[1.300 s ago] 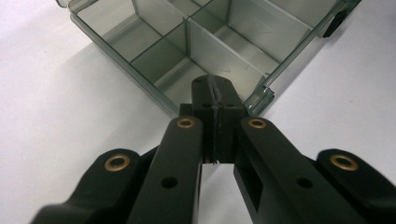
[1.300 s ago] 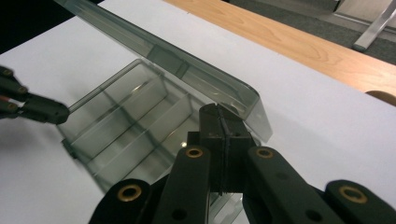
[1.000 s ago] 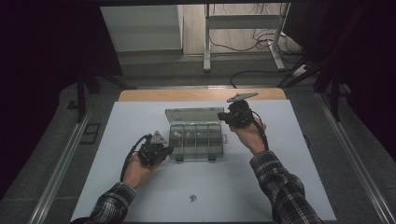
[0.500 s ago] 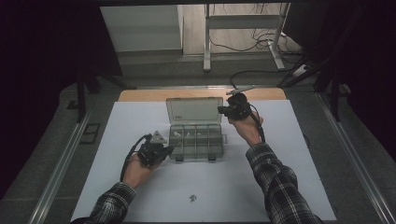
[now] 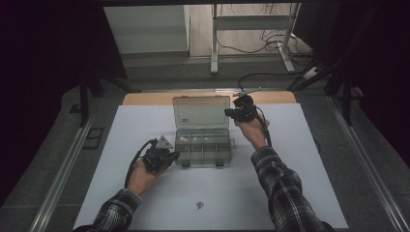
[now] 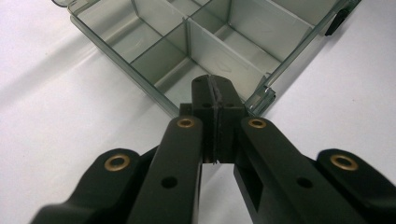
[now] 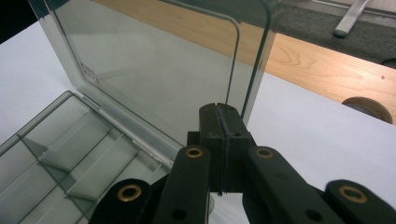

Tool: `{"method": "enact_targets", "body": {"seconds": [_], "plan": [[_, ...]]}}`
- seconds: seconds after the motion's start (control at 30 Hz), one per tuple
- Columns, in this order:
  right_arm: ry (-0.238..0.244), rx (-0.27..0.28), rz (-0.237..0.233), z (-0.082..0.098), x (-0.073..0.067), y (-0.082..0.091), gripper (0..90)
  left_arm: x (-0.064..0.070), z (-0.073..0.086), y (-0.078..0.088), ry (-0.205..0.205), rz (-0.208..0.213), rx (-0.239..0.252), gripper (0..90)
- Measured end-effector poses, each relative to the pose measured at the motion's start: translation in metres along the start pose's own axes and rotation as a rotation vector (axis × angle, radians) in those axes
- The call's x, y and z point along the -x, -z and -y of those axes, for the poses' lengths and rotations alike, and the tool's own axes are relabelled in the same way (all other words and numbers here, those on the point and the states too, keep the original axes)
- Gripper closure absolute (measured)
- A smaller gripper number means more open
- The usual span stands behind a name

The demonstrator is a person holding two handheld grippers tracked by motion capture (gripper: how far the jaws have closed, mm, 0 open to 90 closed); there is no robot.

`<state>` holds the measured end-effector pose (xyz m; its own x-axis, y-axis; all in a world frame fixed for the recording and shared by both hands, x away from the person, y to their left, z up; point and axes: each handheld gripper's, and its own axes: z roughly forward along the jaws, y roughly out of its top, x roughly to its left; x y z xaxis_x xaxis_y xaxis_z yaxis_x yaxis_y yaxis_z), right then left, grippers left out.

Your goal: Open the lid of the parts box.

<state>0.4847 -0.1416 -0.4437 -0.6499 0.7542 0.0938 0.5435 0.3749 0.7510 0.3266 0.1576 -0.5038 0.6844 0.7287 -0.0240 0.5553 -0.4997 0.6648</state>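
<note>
A clear plastic compartment box (image 5: 203,147) lies in the middle of the white table with its lid (image 5: 202,112) swung up and standing open. My left gripper (image 5: 173,155) is shut, and its tips (image 6: 215,91) sit at the near wall of the box (image 6: 154,46), close to a corner, with nothing between the jaws. My right gripper (image 5: 228,112) is shut too. Its tips (image 7: 219,116) are at the right edge of the raised lid (image 7: 154,70), and whether they touch it I cannot tell. Small pale parts lie in the back compartments.
A small heap of dark parts (image 5: 199,205) lies on the white sheet (image 5: 300,183) near the front edge. A wooden strip (image 5: 145,98) runs along the back of the table. Metal rails (image 5: 63,169) border both sides, and a stand (image 5: 251,34) with cables is beyond.
The lid has swung from nearly flat to standing open. My right gripper has moved away and slightly left along with the lid's edge. The left hand has kept still.
</note>
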Motion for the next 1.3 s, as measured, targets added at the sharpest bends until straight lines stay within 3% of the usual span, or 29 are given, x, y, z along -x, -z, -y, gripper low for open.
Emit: {"method": "enact_targets", "body": {"seconds": [0.23, 0.73, 1.0, 1.3], "plan": [[-0.027, -0.011, 0.004, 0.003, 0.006, -0.011, 88.4, 0.000, 0.000, 0.000, -0.003, -0.004, 0.000, 89.5], [-0.030, -0.068, 0.023, 0.012, 0.006, -0.029, 88.4, 0.001, 0.000, -0.001, -0.007, -0.008, 0.001, 89.3], [-0.010, -0.044, 0.012, 0.009, 0.001, -0.017, 87.2, 0.000, 0.000, 0.000, -0.001, -0.007, 0.006, 87.4], [0.006, -0.016, 0.016, 0.008, -0.003, 0.005, 78.7, -0.004, -0.001, 0.008, 0.043, -0.010, 0.043, 82.0]]}}
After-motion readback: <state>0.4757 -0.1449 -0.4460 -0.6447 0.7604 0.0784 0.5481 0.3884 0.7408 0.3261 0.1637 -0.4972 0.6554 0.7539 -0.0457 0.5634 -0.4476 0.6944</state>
